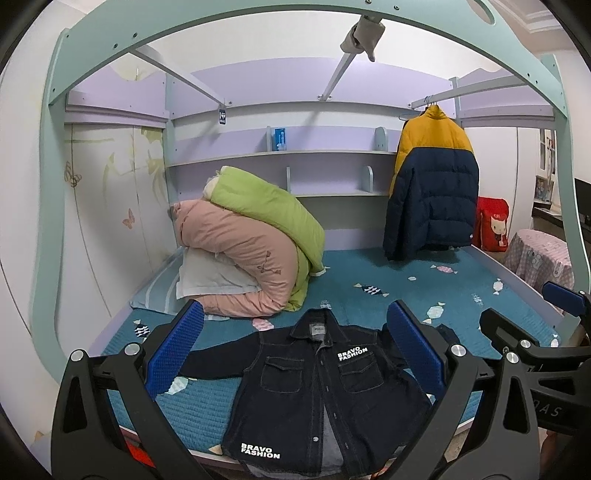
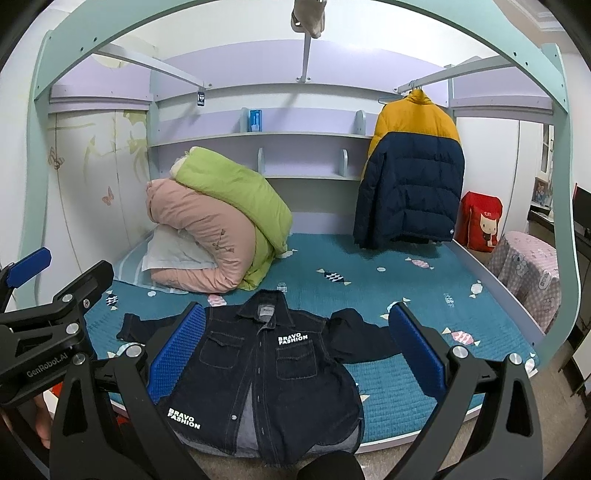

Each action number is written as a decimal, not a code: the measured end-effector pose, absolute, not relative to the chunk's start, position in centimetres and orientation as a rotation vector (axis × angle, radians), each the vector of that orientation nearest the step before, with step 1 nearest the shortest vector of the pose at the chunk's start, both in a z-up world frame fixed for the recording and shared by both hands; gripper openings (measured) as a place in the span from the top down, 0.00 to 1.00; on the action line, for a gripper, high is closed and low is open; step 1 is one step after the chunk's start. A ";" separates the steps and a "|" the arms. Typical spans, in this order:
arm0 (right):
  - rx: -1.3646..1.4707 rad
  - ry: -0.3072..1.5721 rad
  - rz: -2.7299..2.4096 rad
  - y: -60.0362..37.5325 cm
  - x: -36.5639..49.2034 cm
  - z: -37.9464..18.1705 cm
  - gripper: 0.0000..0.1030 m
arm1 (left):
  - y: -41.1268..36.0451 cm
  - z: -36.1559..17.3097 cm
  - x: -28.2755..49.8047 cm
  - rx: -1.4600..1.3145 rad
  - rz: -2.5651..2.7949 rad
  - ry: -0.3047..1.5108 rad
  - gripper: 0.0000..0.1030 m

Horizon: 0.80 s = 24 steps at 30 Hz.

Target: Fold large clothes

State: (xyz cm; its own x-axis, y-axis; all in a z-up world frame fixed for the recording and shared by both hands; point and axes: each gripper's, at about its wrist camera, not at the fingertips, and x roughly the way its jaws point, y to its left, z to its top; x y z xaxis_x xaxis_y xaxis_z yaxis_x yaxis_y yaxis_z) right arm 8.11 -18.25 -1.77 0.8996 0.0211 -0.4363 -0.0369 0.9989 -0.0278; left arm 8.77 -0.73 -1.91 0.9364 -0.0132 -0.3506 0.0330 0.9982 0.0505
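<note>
surface: teal candy-print bedspread (image 1: 424, 295) under loft frame (image 1: 258, 22) | denim jacket (image 1: 325, 391) flat | left gripper (image 1: 295, 354), right gripper (image 2: 299, 350) both spread, empty

Both wrist views bedward, sharing the denim jacket (image 1: 325, 391).

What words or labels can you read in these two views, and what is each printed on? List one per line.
"BRAVO FASHION": chest pocket of the denim jacket.
"BRAVO FASHION": jacket's lower hem.
"GenRobot.AI": body of the left gripper.
Collar label: too small to read.
Hanging tag and red bag: print unreadable.
</note>
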 end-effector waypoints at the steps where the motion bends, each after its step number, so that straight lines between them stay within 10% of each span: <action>1: -0.036 0.452 0.030 -18.2 8.1 -1.9 0.07 | -0.7 -1.9 8.9 0.056 -0.024 0.360 0.04; 24: -0.029 0.509 0.027 -18.1 10.4 -2.8 0.07 | -0.4 -3.3 11.5 0.057 -0.025 0.417 0.04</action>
State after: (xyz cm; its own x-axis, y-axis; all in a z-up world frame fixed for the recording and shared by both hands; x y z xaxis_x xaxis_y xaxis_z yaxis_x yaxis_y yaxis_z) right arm 10.37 -18.08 -2.84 0.8729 0.0187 -0.4876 -0.0333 0.9992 -0.0214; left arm 11.46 -0.41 -3.27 0.9140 -0.0126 -0.4055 0.0358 0.9981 0.0498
